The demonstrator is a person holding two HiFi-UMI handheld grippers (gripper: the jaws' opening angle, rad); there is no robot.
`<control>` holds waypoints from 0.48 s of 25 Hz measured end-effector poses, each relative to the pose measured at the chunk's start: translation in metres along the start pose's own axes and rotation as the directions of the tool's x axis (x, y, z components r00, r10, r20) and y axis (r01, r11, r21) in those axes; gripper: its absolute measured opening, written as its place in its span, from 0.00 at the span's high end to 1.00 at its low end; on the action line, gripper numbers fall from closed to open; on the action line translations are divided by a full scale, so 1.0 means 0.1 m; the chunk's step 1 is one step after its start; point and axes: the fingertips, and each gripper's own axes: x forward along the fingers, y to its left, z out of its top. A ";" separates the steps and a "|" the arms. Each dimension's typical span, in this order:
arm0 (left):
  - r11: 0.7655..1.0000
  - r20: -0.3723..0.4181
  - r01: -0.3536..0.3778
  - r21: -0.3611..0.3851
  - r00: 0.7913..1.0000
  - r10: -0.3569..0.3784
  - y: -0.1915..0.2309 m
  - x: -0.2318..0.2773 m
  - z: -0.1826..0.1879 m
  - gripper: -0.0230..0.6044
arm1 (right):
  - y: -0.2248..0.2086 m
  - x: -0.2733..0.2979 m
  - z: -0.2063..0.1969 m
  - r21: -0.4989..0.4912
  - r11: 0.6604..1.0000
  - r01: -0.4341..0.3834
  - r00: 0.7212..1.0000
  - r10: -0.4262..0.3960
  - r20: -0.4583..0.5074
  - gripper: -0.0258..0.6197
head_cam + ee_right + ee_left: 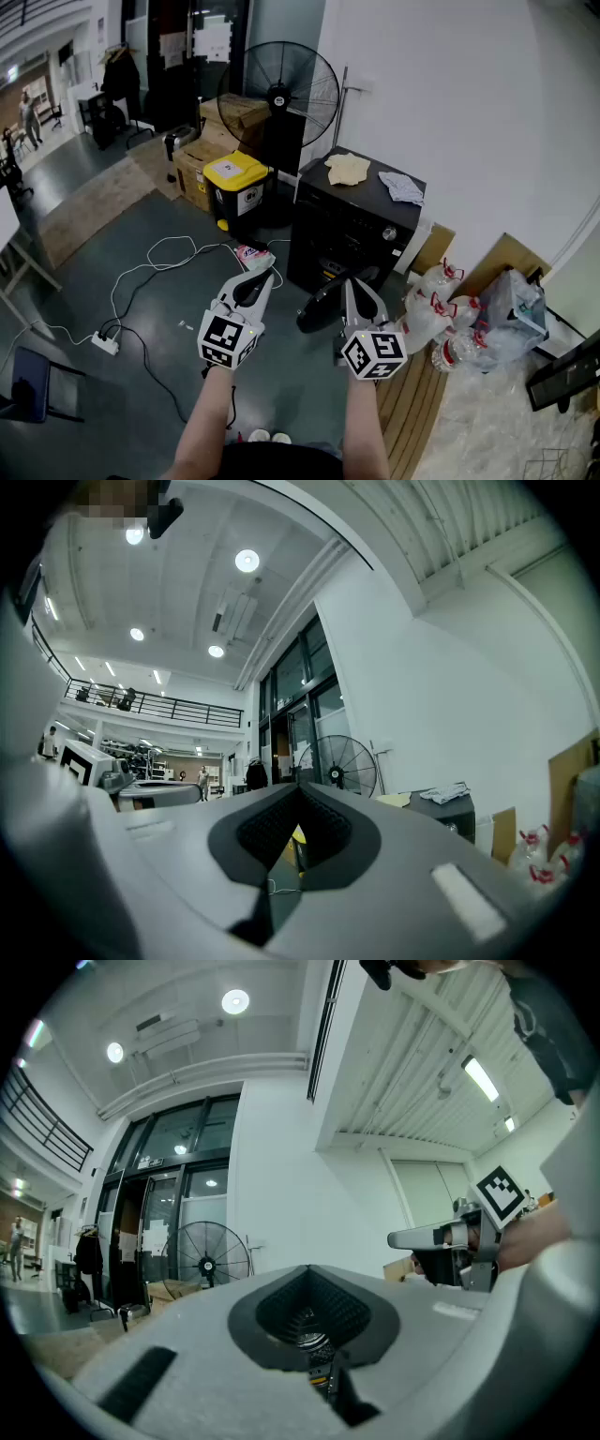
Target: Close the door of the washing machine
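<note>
A black washing machine (352,220) stands against the white wall, and the right gripper view shows its top corner (441,810). Its dark round door (322,307) hangs open at the lower front, swung out to the left. My right gripper (354,281) is shut and empty, with its tip just right of the door's edge. It is also in the left gripper view (422,1238). My left gripper (260,275) is shut on nothing and hovers over the floor to the left of the door. Both grippers point roughly level at the machine.
Two cloths (349,169) lie on the machine's top. A standing fan (279,94), a yellow-lidded bin (236,187) and cardboard boxes (202,169) stand behind and to its left. A power strip with cables (105,342) lies on the floor. Plastic bottles (441,319) are piled at the right.
</note>
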 end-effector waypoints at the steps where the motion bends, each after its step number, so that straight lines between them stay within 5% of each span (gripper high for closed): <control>1: 1.000 0.000 0.000 -0.001 1.000 0.000 0.00 0.00 0.00 0.96 | 0.00 0.00 0.00 0.002 1.000 0.000 1.000 0.000 0.000 0.95; 12: 1.000 -0.006 -0.002 -0.012 1.000 0.002 0.03 0.02 -0.03 0.96 | 0.01 0.04 -0.03 0.008 1.000 0.000 1.000 0.000 -0.009 0.95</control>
